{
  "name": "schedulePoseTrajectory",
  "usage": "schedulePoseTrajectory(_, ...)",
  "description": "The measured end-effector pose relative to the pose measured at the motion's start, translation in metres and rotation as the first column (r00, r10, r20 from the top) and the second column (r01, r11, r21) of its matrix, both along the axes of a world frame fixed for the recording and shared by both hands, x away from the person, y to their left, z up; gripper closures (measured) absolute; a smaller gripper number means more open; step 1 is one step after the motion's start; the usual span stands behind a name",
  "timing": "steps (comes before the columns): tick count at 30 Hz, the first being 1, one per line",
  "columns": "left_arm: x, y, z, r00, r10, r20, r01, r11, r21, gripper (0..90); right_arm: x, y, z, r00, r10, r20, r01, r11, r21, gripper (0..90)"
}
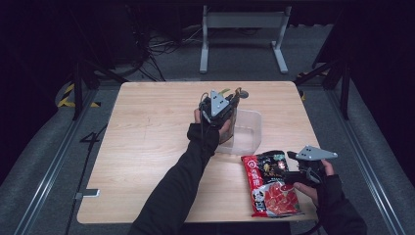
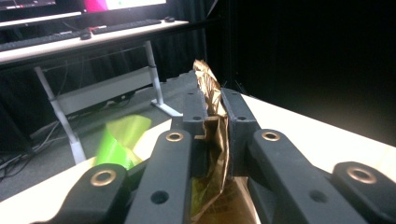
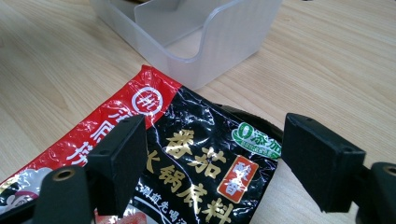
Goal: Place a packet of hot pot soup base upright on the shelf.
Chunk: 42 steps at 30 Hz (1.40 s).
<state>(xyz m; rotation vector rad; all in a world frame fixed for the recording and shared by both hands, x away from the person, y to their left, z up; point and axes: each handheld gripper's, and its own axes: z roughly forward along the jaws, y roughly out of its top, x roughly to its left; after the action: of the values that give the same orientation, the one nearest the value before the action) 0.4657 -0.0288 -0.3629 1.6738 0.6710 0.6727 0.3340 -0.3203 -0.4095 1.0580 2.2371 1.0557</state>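
Note:
My left gripper (image 1: 229, 100) hangs over the left end of a clear plastic tub (image 1: 250, 131) near the table's middle. In the left gripper view its jaws (image 2: 215, 106) are shut on a crinkled gold foil packet (image 2: 208, 81) that sticks up between them. A red and black sauce packet (image 1: 270, 183) lies flat at the front right of the table. My right gripper (image 1: 291, 169) is at that packet's right edge. Seen in the right gripper view, the jaws (image 3: 212, 140) stand open and straddle the sauce packet (image 3: 196, 158), with the tub (image 3: 205, 42) just beyond.
A green wrapper (image 2: 119, 140) shows beside the left gripper's jaws. A small round object (image 1: 242, 93) sits on the wooden table (image 1: 147, 147) behind the tub. A desk frame (image 1: 242, 34) stands on the floor beyond the table.

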Motion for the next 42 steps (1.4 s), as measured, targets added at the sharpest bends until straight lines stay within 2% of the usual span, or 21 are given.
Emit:
schedulePoseTrajectory(1,0.000,0.001,-0.005,0.9996,-0.016,-0.021,0.016,0.9999,-0.002,80.7,0.000,0.000,0.000,1.0000,0.002,-0.002,-0.002,1.000,0.001,23.1)
schedulePoseTrajectory(3,-0.001,0.003,-0.009,0.9998,-0.005,-0.021,0.005,0.9999,-0.010,79.3,0.000,0.001,0.000,1.0000,0.005,-0.003,-0.005,1.000,0.002,23.0)
schedulePoseTrajectory(6,-0.002,0.010,-0.010,0.9992,-0.031,-0.027,0.031,0.9993,-0.023,77.4,0.000,0.000,0.000,1.0000,0.002,-0.005,-0.002,1.000,0.003,23.0)
schedulePoseTrajectory(10,-0.005,0.014,-0.010,0.9962,-0.081,-0.030,0.081,0.9967,0.004,61.8,0.000,0.001,0.000,1.0000,0.005,-0.008,-0.005,1.000,0.001,22.8)
schedulePoseTrajectory(13,-0.007,0.018,-0.012,0.9898,-0.127,-0.063,0.129,0.9914,0.020,47.8,0.000,0.001,0.000,0.9999,0.006,-0.011,-0.006,1.000,0.000,22.8)
schedulePoseTrajectory(14,-0.007,0.018,-0.012,0.9898,-0.127,-0.063,0.129,0.9914,0.020,47.4,0.000,0.001,0.000,0.9999,0.006,-0.011,-0.006,1.000,0.000,22.8)
schedulePoseTrajectory(15,-0.011,0.022,-0.015,0.9838,-0.160,-0.081,0.163,0.9861,0.031,47.4,0.000,0.001,0.000,0.9999,0.009,-0.012,-0.009,1.000,0.000,22.8)
schedulePoseTrajectory(17,-0.015,0.028,-0.019,0.9804,-0.169,-0.101,0.173,0.9841,0.039,42.9,0.000,0.001,-0.001,0.9999,0.008,-0.013,-0.008,1.000,0.002,22.8)
schedulePoseTrajectory(18,-0.016,0.032,-0.021,0.9749,-0.186,-0.122,0.192,0.9808,0.035,43.4,0.000,0.001,-0.001,0.9998,0.010,-0.016,-0.010,1.000,0.005,22.8)
schedulePoseTrajectory(20,-0.021,0.040,-0.026,0.9737,-0.184,-0.135,0.192,0.9803,0.048,46.5,0.000,0.001,-0.001,0.9998,0.010,-0.017,-0.010,1.000,0.001,22.8)
schedulePoseTrajectory(23,-0.026,0.048,-0.035,0.9582,-0.213,-0.191,0.233,0.9684,0.089,52.4,0.001,0.002,-0.001,0.9997,0.012,-0.020,-0.012,1.000,0.003,22.8)
schedulePoseTrajectory(24,-0.027,0.051,-0.039,0.9499,-0.226,-0.216,0.255,0.9597,0.117,54.5,0.001,0.002,-0.001,0.9997,0.012,-0.023,-0.012,1.000,0.003,22.8)
schedulePoseTrajectory(26,-0.030,0.054,-0.047,0.9371,-0.239,-0.254,0.280,0.9496,0.140,56.5,0.001,0.003,-0.002,0.9995,0.015,-0.027,-0.015,1.000,-0.003,22.8)
schedulePoseTrajectory(30,-0.032,0.056,-0.056,0.9212,-0.251,-0.297,0.317,0.9279,0.197,65.6,0.001,0.005,-0.003,0.9993,0.021,-0.030,-0.021,1.000,-0.010,22.9)
schedulePoseTrajectory(31,-0.032,0.056,-0.056,0.9212,-0.251,-0.297,0.317,0.9279,0.197,66.5,0.001,0.005,-0.003,0.9993,0.021,-0.030,-0.021,1.000,-0.010,22.9)
schedulePoseTrajectory(32,-0.033,0.053,-0.058,0.9130,-0.254,-0.319,0.332,0.9174,0.220,66.5,0.001,0.006,-0.003,0.9994,0.020,-0.030,-0.020,1.000,-0.016,22.9)
schedulePoseTrajectory(34,-0.033,0.049,-0.061,0.9135,-0.246,-0.324,0.332,0.9109,0.244,67.6,0.001,0.006,-0.003,0.9993,0.020,-0.030,-0.021,1.000,-0.016,22.9)
schedulePoseTrajectory(36,-0.033,0.047,-0.062,0.9155,-0.242,-0.322,0.328,0.9116,0.248,71.3,0.002,0.005,-0.003,0.9994,0.017,-0.031,-0.017,1.000,-0.015,23.0)
schedulePoseTrajectory(37,-0.032,0.044,-0.062,0.9209,-0.226,-0.317,0.317,0.9080,0.273,76.7,0.002,0.005,-0.003,0.9994,0.016,-0.032,-0.016,1.000,-0.014,22.9)
schedulePoseTrajectory(41,-0.029,0.042,-0.065,0.9179,-0.229,-0.324,0.324,0.9042,0.279,86.2,0.002,0.005,-0.003,0.9994,0.014,-0.032,-0.015,1.000,-0.018,22.9)
schedulePoseTrajectory(42,-0.029,0.039,-0.067,0.9188,-0.222,-0.326,0.322,0.8998,0.294,86.2,0.002,0.005,-0.003,0.9994,0.015,-0.032,-0.015,1.000,-0.018,22.9)
